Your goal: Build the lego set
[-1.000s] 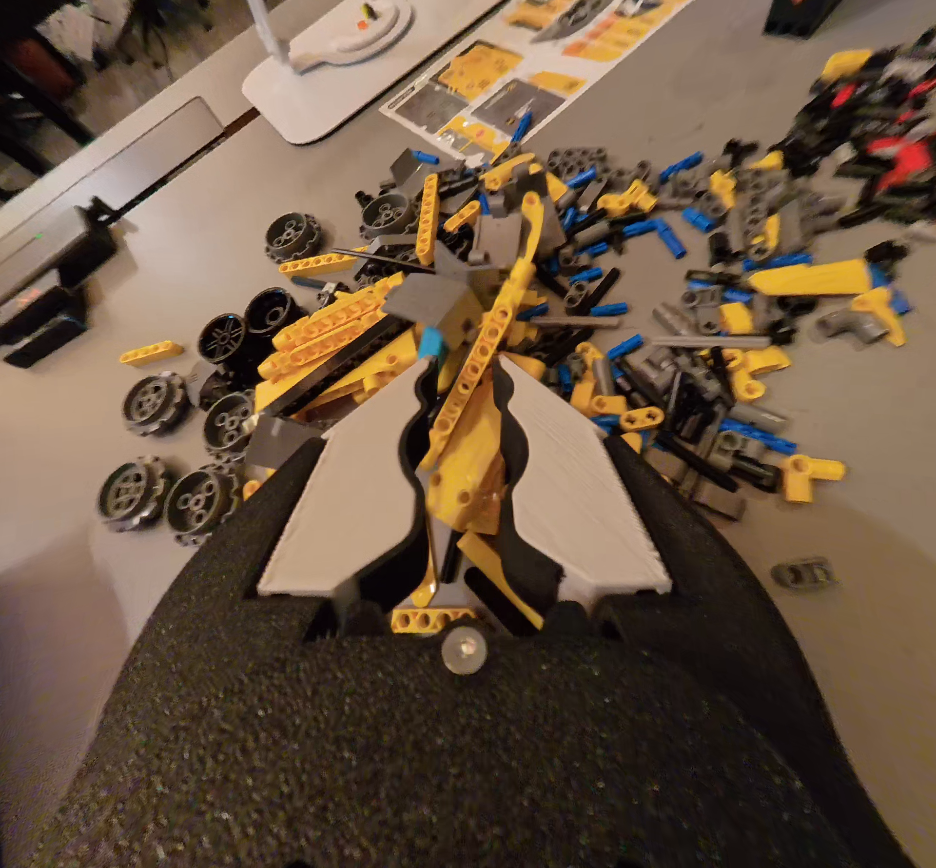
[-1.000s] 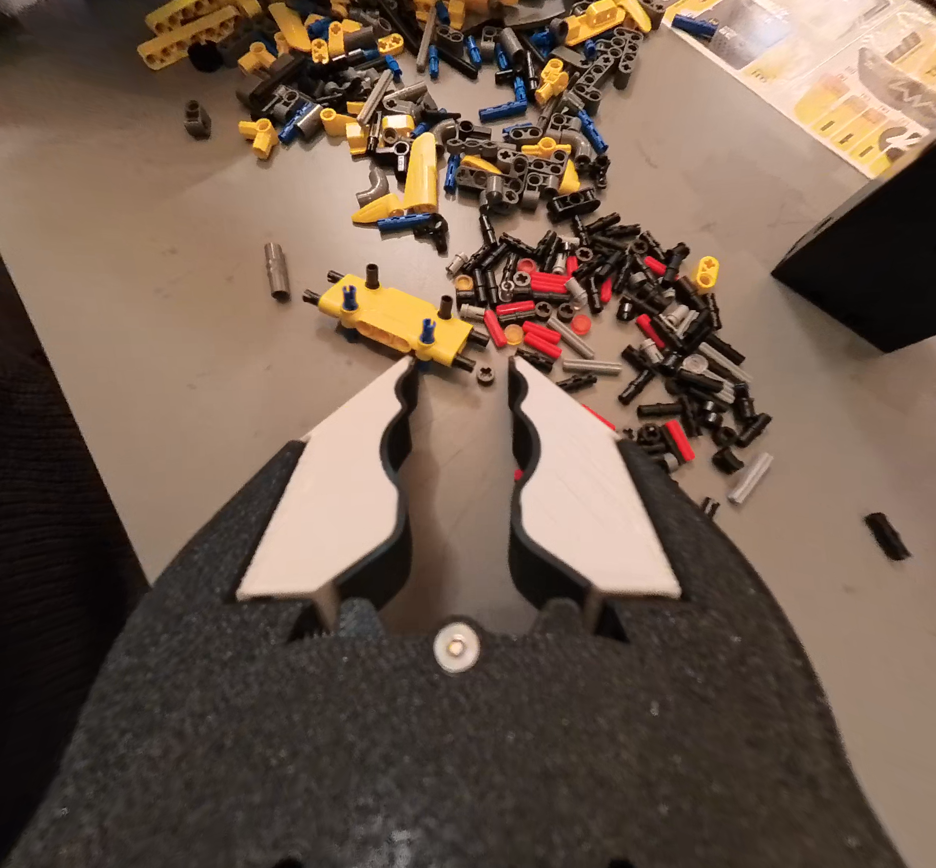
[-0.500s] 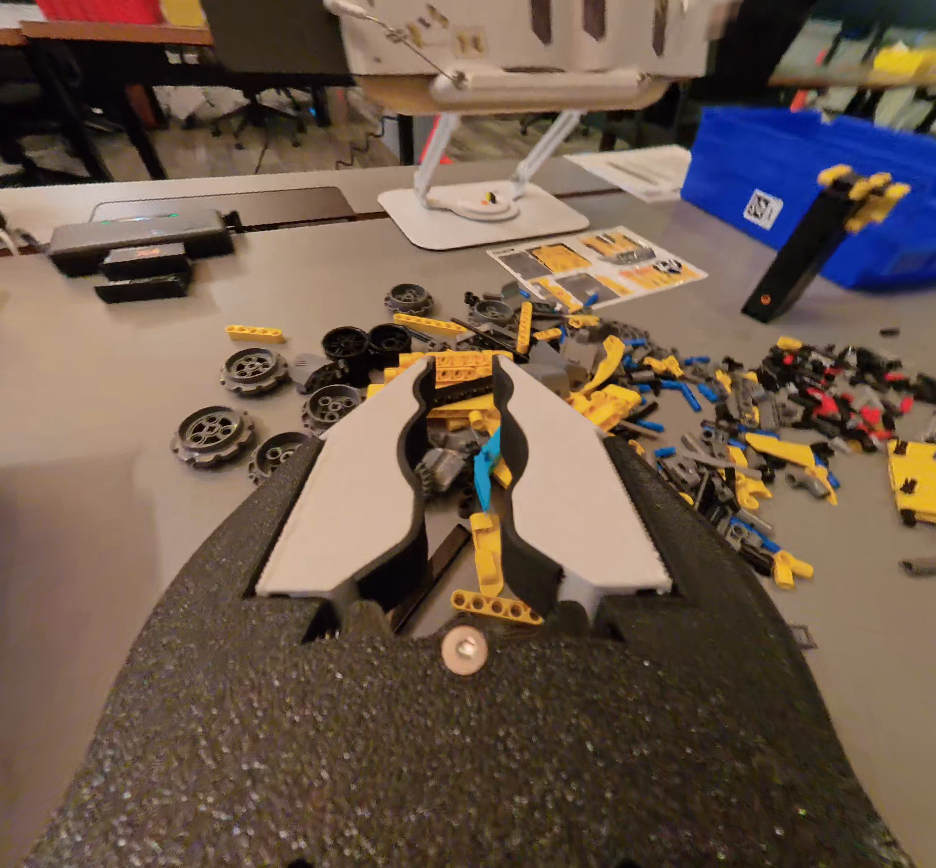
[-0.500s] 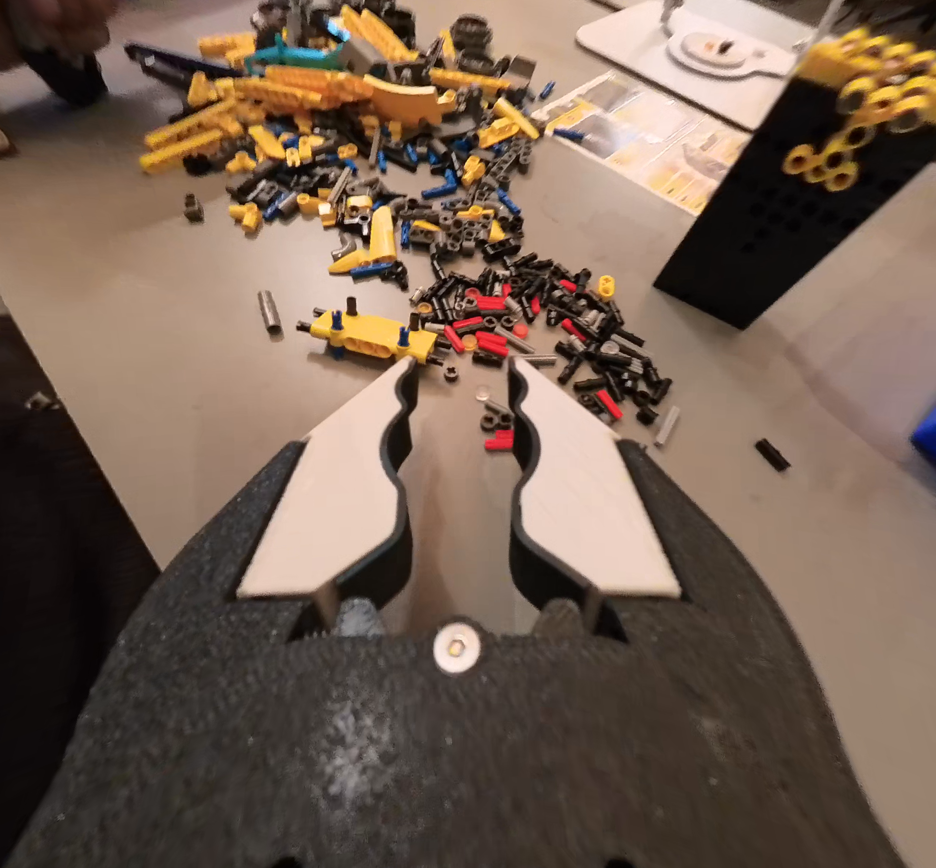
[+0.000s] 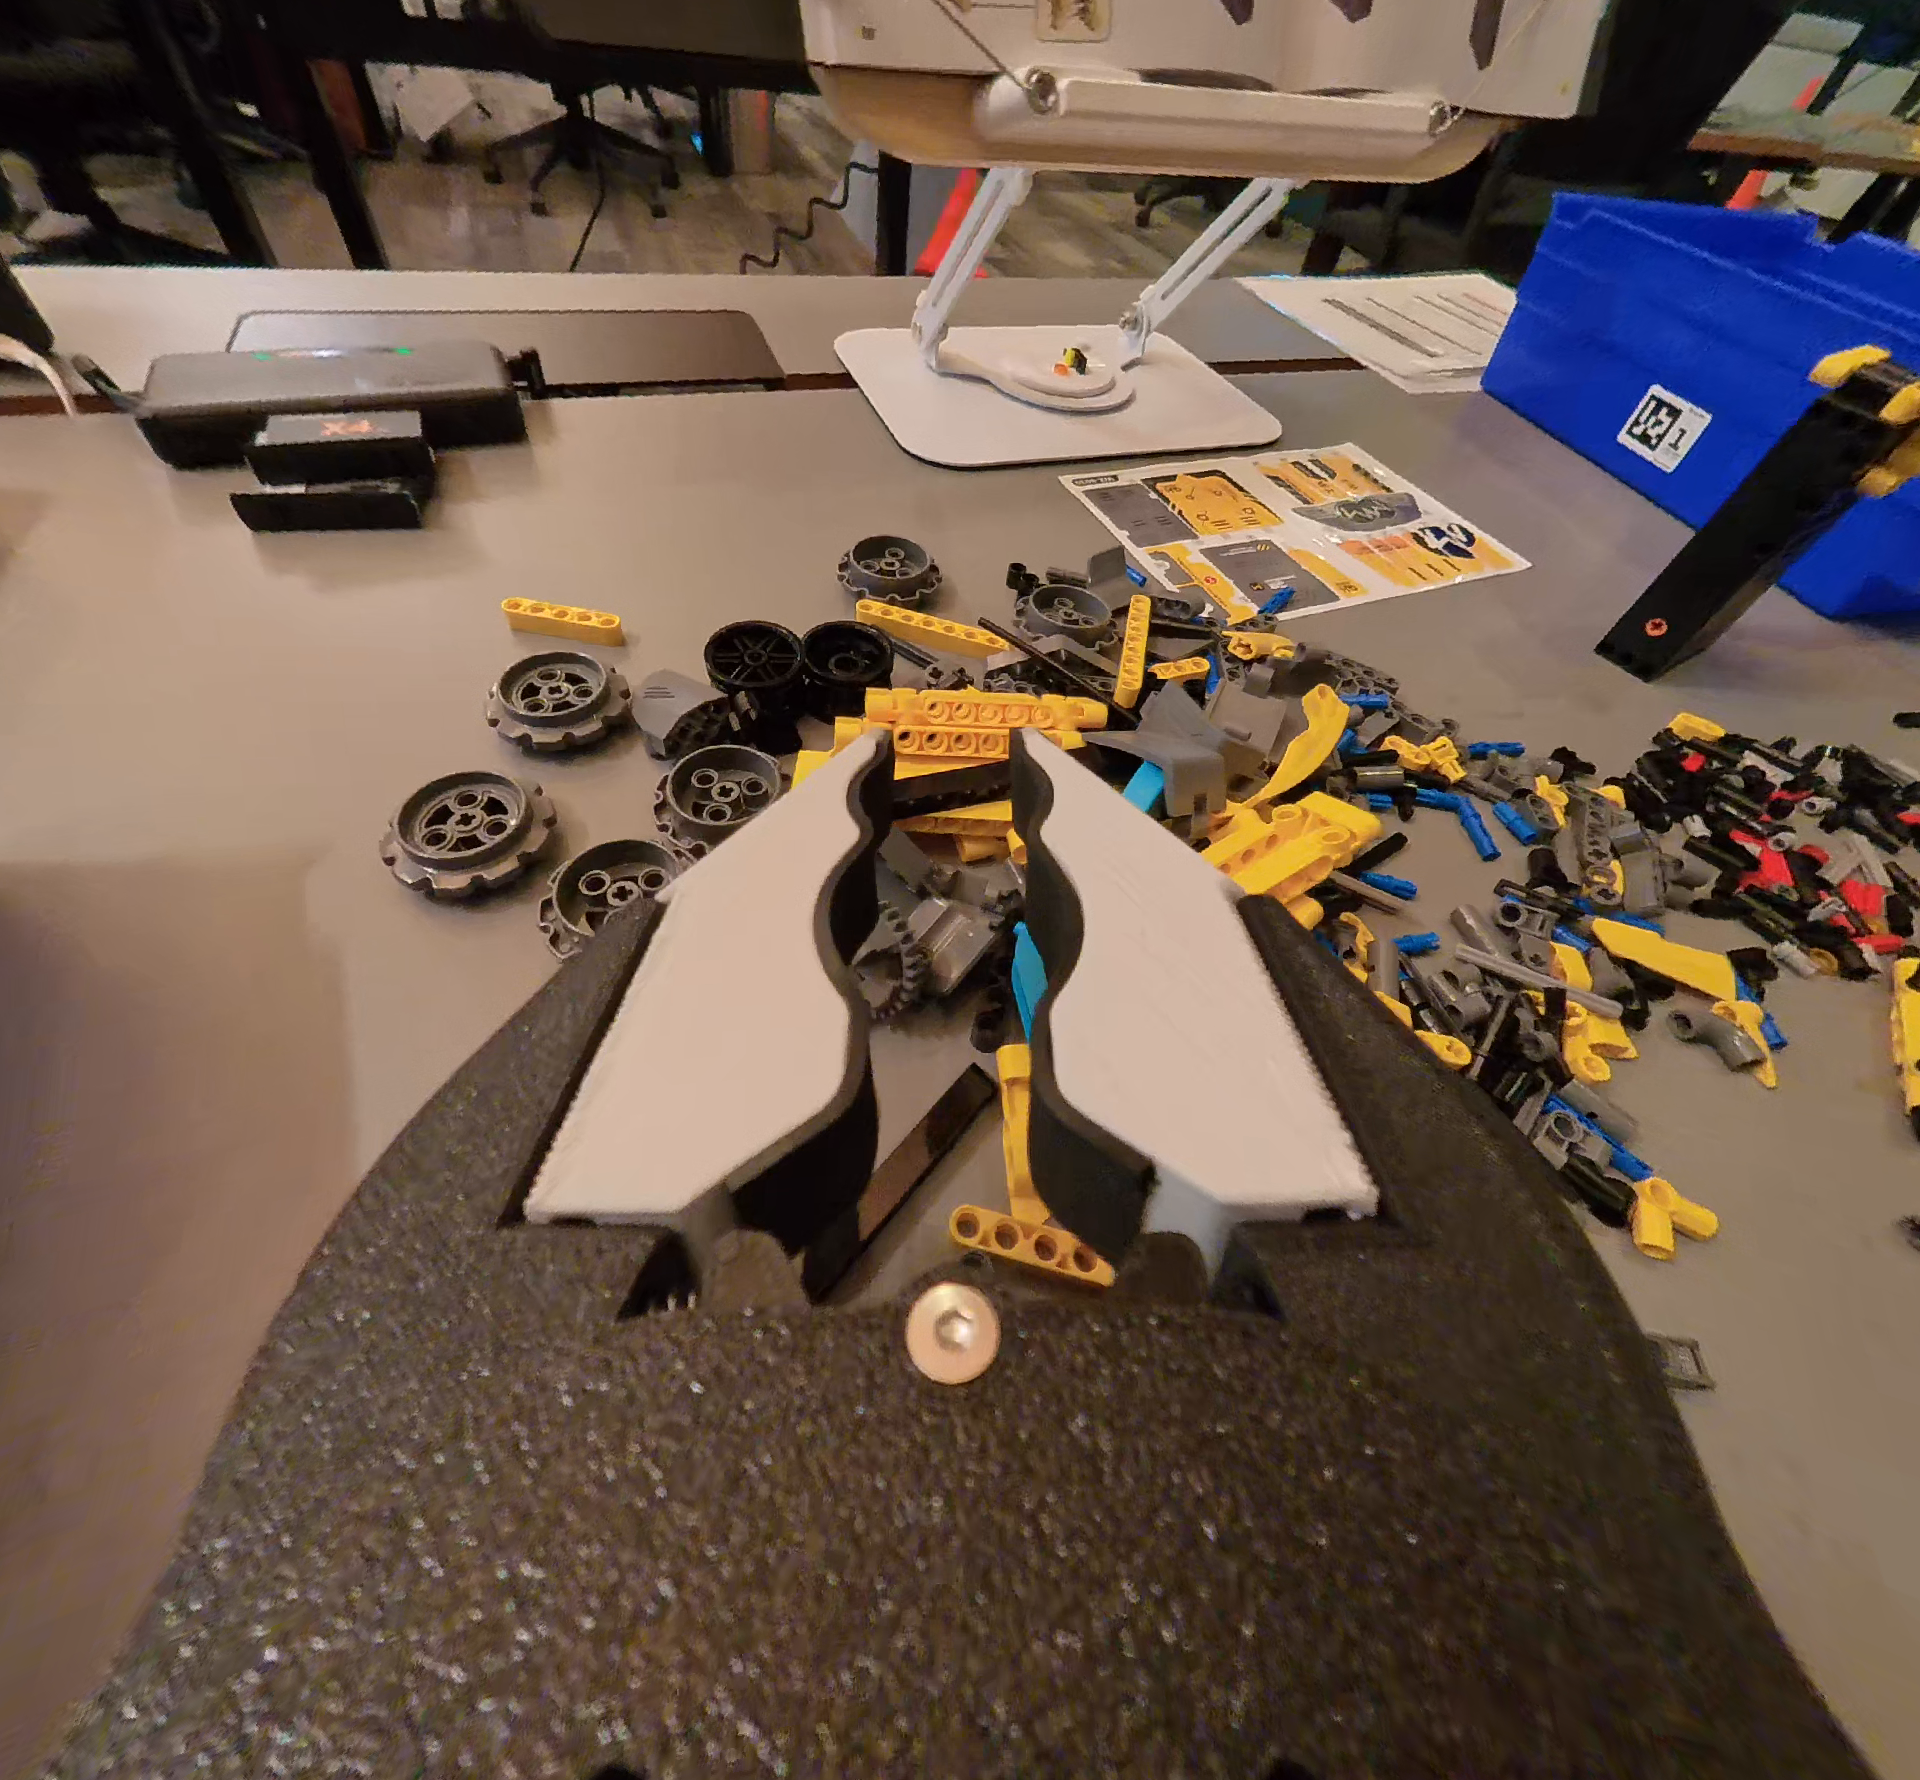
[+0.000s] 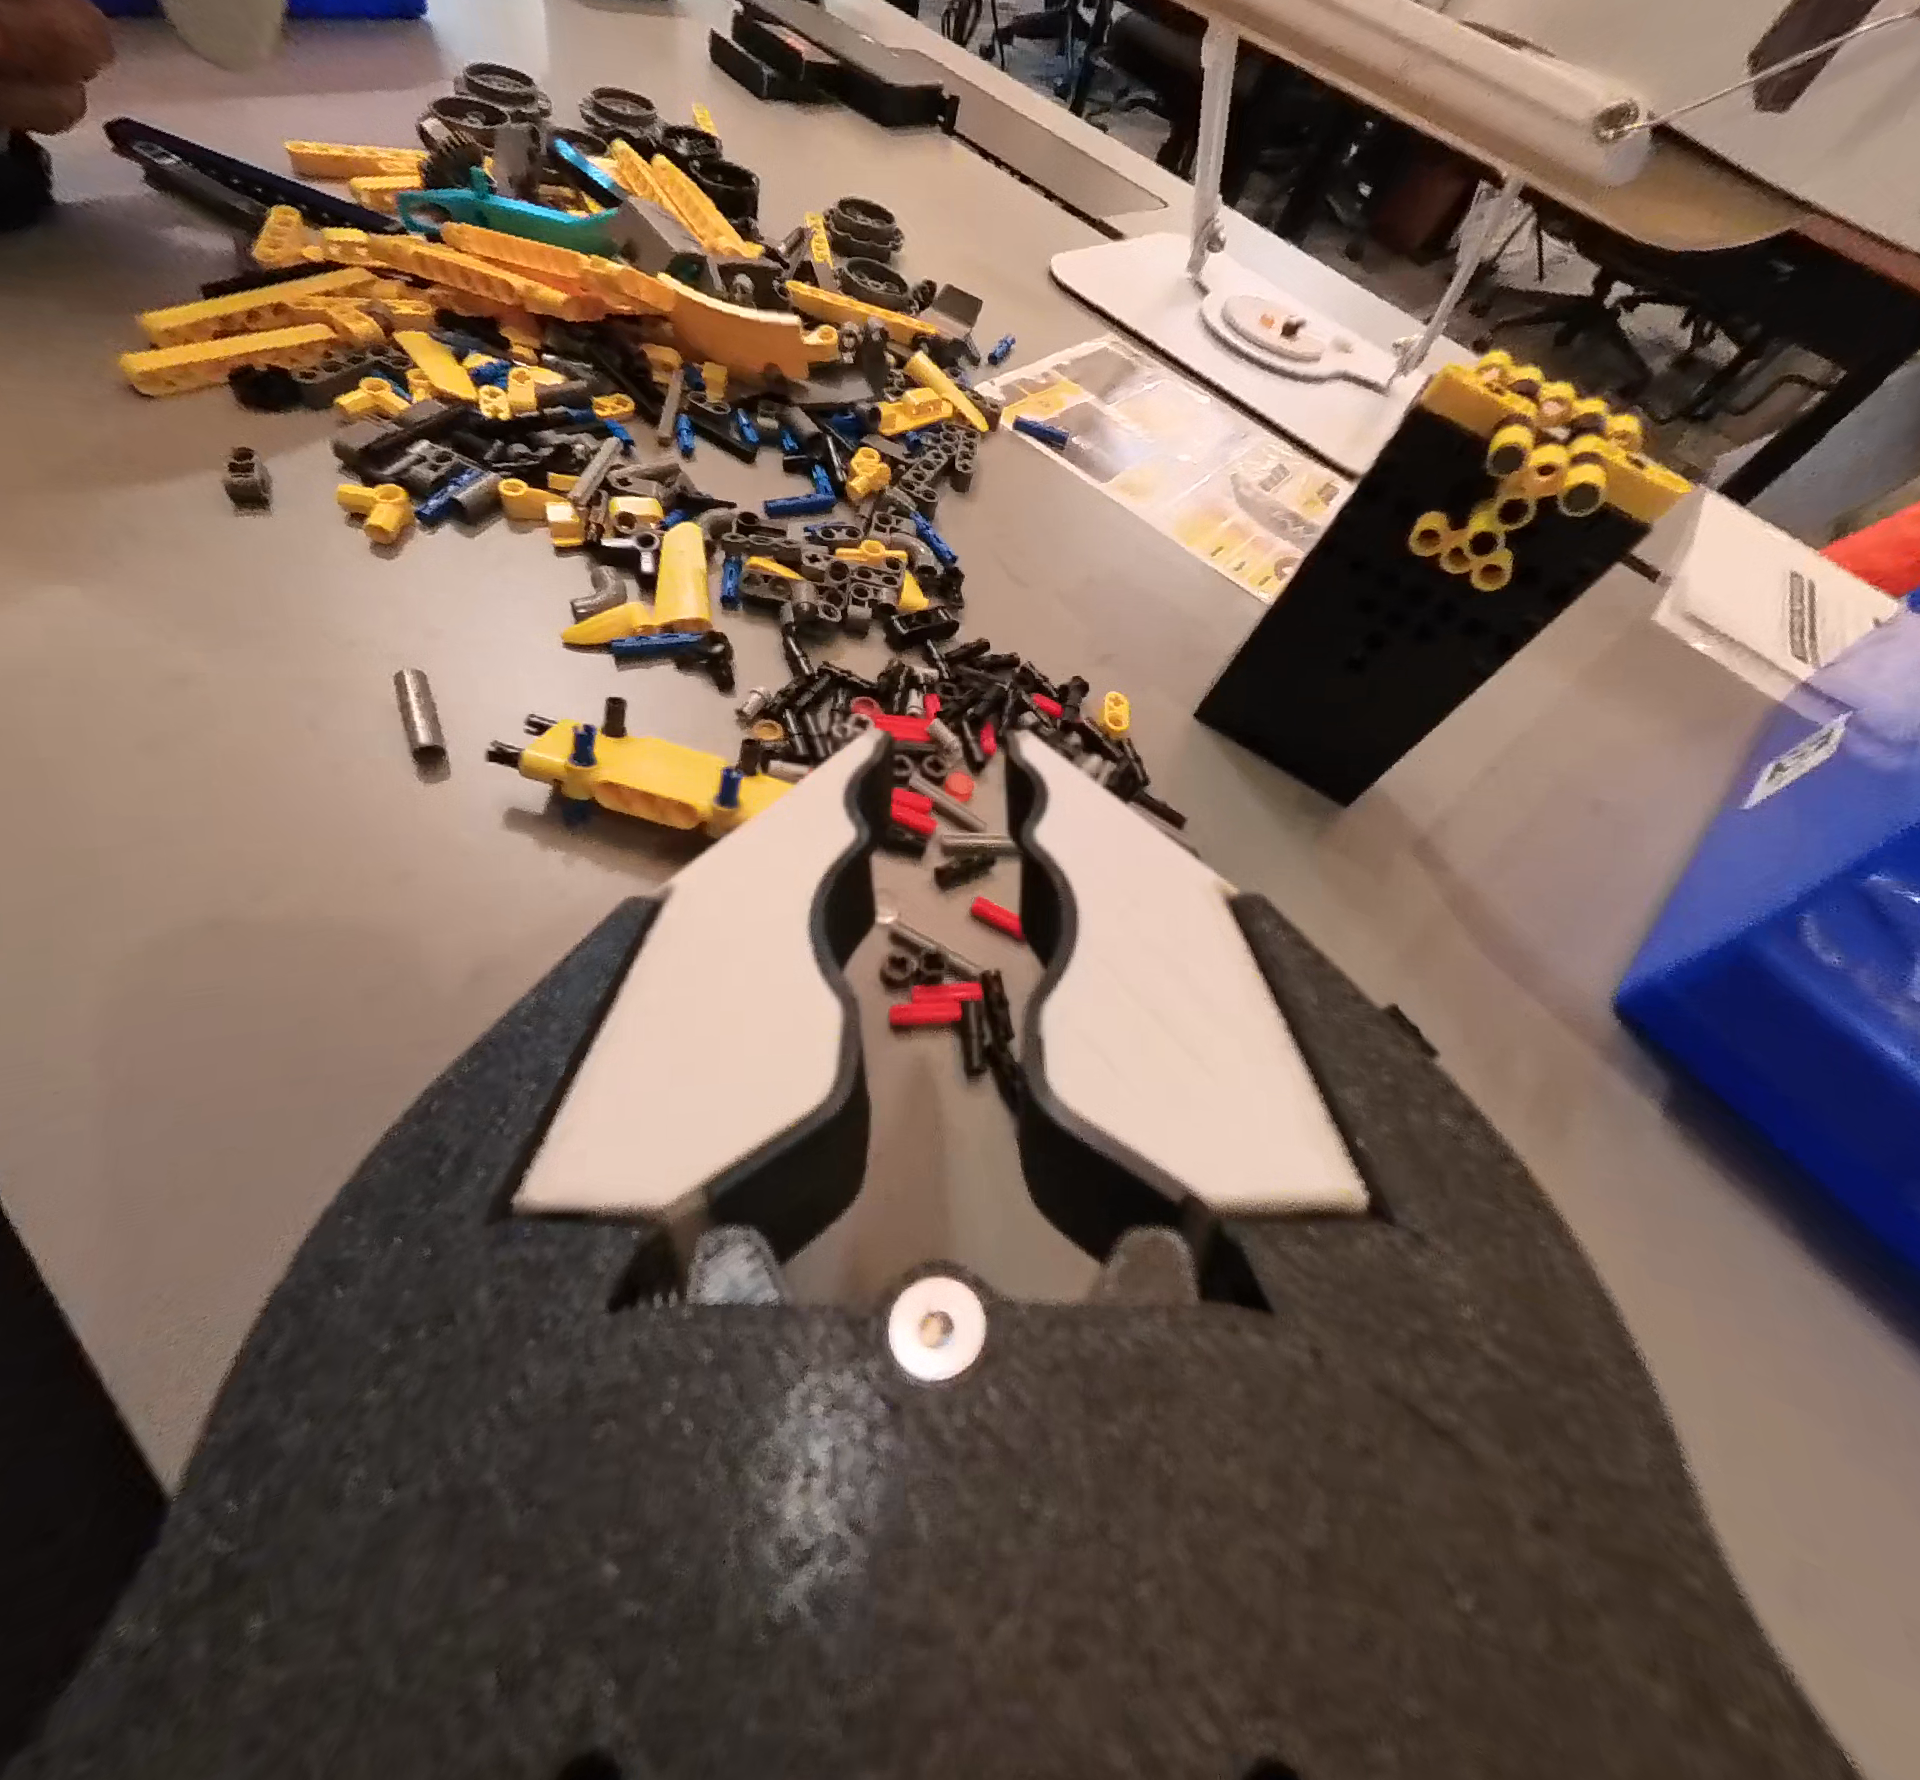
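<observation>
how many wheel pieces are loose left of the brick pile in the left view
8 round grey and black plastic wheels: grey; black. More may be buried.

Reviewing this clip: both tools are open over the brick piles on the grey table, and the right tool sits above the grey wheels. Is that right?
Not quite. The right wrist view shows the right tool above small black and red pins, not wheels. The grey wheels lie by the left tool, as the left wrist view shows. Both tools are open over the grey table, as stated.
</observation>
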